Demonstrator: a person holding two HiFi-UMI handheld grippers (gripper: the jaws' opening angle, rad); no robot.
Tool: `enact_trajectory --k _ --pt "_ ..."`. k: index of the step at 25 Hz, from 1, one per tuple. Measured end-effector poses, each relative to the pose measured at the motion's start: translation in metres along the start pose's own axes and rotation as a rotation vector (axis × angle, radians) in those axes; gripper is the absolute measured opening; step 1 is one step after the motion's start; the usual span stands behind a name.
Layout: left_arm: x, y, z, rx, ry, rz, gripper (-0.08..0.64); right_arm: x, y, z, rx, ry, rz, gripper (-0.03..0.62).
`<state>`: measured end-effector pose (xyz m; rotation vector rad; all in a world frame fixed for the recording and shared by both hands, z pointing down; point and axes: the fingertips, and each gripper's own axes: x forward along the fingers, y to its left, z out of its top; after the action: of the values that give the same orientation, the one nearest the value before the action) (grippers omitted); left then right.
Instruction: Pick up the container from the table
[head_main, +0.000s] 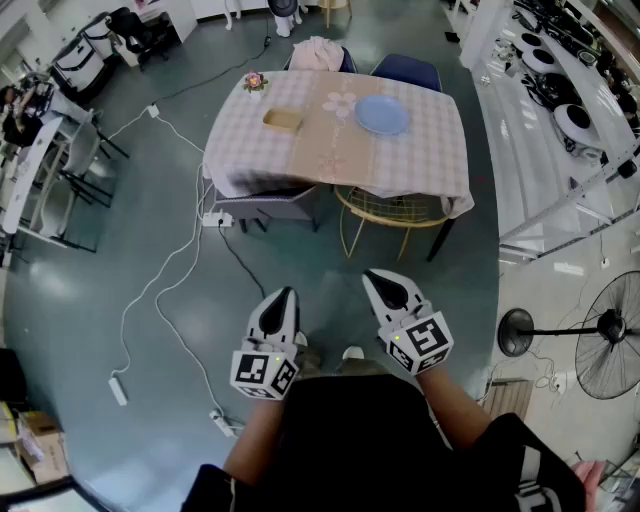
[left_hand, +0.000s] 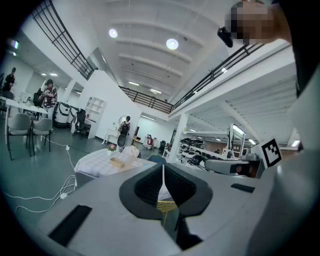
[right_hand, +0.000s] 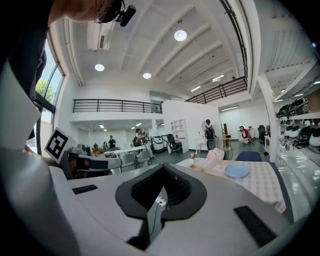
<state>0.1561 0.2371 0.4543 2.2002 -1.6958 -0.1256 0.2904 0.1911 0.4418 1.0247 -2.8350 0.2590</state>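
Left gripper (head_main: 284, 296), right gripper (head_main: 380, 280): 6 o'clock, jaws pressed together, nothing pinched. Checked table (head_main: 430, 150): 12 o'clock, well apart. On it: tan rectangular container (head_main: 282, 120), contents indiscernible; blue plate (head_main: 382, 114) at its 3 o'clock.

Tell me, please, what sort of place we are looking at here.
Probably a big open lab or workshop hall, with a dining corner staged in it. A cloth-covered table stands on a grey floor, racks of equipment line the right side, and a balcony railing runs along the wall.
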Motion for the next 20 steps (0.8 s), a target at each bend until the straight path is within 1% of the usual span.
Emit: enact_trajectory --k 3,6,9,13,14,15,16,17,18,20 --pt "-0.001 -0.004 0.003 0.033 -0.029 -0.002 0.014 -0.011 -0.006 0.009 0.030 -0.041 -0.030 -0.002" --pt "-0.003 -0.002 0.006 0.039 -0.050 -0.009 0.014 -0.014 -0.011 0.011 0.051 -0.067 -0.043 -0.002" --pt "-0.003 -0.004 0.005 0.032 -0.039 -0.023 0.014 -0.012 -0.011 0.011 0.055 -0.052 -0.027 0.000" --pt "-0.014 -0.003 0.012 0.042 -0.064 -0.010 0.014 -0.009 -0.002 0.008 0.035 -0.016 -0.001 0.005" --pt "-0.017 -0.001 0.013 0.044 -0.071 -0.003 0.015 -0.008 -0.003 0.005 0.027 -0.003 -0.005 0.027" --pt "-0.019 0.002 0.013 0.043 -0.075 0.009 0.017 -0.007 -0.004 0.000 0.025 0.013 -0.011 0.085" --pt "-0.022 0.004 0.011 0.039 -0.072 0.022 0.048 -0.007 -0.006 -0.005 0.030 0.031 -0.016 0.134" --pt "-0.024 0.005 0.008 0.034 -0.065 0.032 0.099 -0.008 -0.007 -0.011 0.039 0.045 -0.018 0.154" --pt "-0.026 0.006 0.004 0.027 -0.056 0.040 0.123 -0.009 -0.007 -0.015 0.046 0.053 -0.015 0.156" --pt "-0.031 0.006 -0.003 0.020 -0.048 0.049 0.126 -0.011 -0.003 -0.020 0.048 0.061 0.009 0.156"
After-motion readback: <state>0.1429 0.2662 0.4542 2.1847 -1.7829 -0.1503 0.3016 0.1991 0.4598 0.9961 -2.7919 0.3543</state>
